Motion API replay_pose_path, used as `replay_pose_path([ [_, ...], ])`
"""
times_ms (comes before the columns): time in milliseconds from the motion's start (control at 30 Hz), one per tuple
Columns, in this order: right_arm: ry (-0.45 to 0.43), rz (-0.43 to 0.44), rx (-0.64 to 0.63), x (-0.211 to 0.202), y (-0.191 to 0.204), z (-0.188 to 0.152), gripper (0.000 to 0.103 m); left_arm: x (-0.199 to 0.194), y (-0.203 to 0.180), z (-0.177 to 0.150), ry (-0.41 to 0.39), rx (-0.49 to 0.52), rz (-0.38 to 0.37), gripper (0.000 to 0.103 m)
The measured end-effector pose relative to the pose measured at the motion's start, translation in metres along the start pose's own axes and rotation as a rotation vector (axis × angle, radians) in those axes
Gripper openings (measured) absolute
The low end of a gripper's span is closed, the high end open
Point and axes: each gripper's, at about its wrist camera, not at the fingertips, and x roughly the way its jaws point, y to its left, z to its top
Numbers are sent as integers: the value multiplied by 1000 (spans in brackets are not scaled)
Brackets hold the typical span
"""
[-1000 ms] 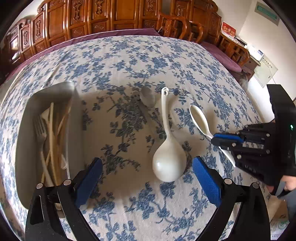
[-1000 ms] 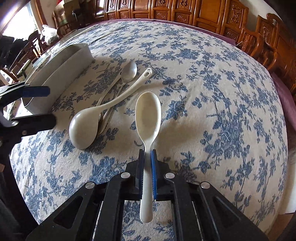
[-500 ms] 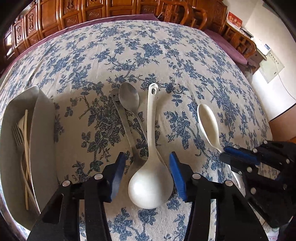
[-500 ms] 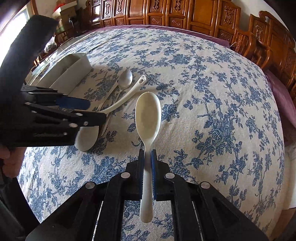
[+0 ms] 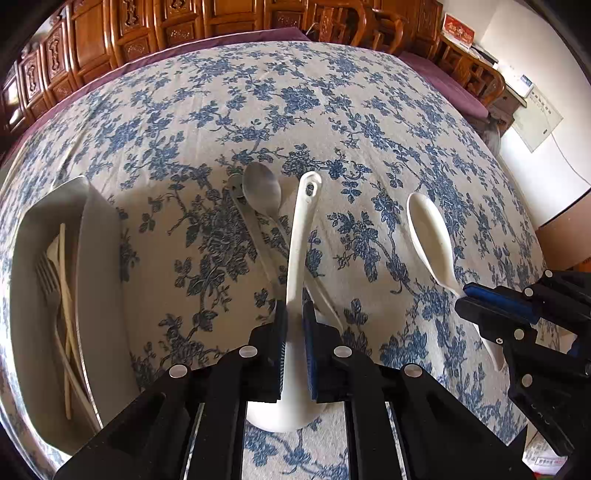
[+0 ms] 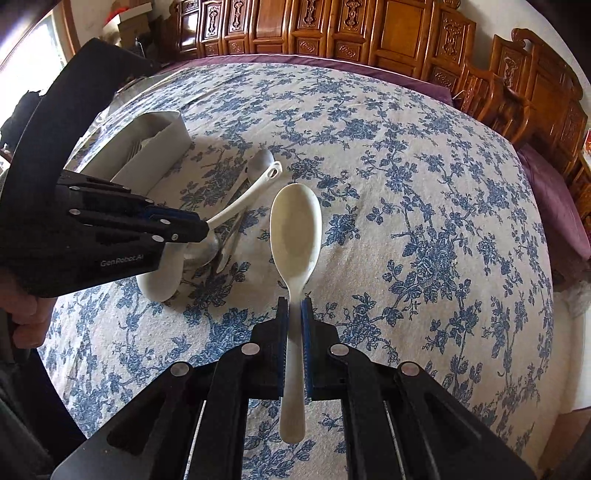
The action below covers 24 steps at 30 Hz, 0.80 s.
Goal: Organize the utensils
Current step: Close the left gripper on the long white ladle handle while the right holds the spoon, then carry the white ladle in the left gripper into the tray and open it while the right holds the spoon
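Note:
My left gripper [image 5: 294, 314] is shut on the handle of a white ladle [image 5: 302, 236], whose bowl sits under the fingers. In the right wrist view the same gripper [image 6: 199, 229] holds the ladle [image 6: 240, 201] from the left. My right gripper [image 6: 294, 310] is shut on the handle of a cream rice spoon [image 6: 295, 229], held just above the cloth; it also shows in the left wrist view [image 5: 430, 236]. Two metal spoons [image 5: 262, 190] lie under the ladle handle. A white utensil tray [image 5: 99, 266] at the left holds a fork and chopsticks.
The table has a blue floral cloth [image 5: 295, 110] with a purple edge. Carved wooden cabinets [image 6: 369, 26] and chairs [image 6: 517, 85] stand behind the table. The utensil tray shows at the far left in the right wrist view [image 6: 162, 144].
My left gripper moved in over the ladle and its jaws closed from wide open onto the handle. My right gripper kept its hold on the rice spoon and hardly moved.

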Motion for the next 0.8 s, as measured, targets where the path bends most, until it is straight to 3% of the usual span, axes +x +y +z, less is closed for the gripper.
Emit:
replay_pose_path([
  [67,-4,-6,0,-4,5,0,9,-6,4,-3,-5,-6,-7,2],
  [467,-24,-34,2,-23,28,-2,8,-43,20,-13,-63,-5,-24,1],
  [800,-75,-28,-10,-40,48,8,8,-99,36,-19,-156,-15,-29,1],
])
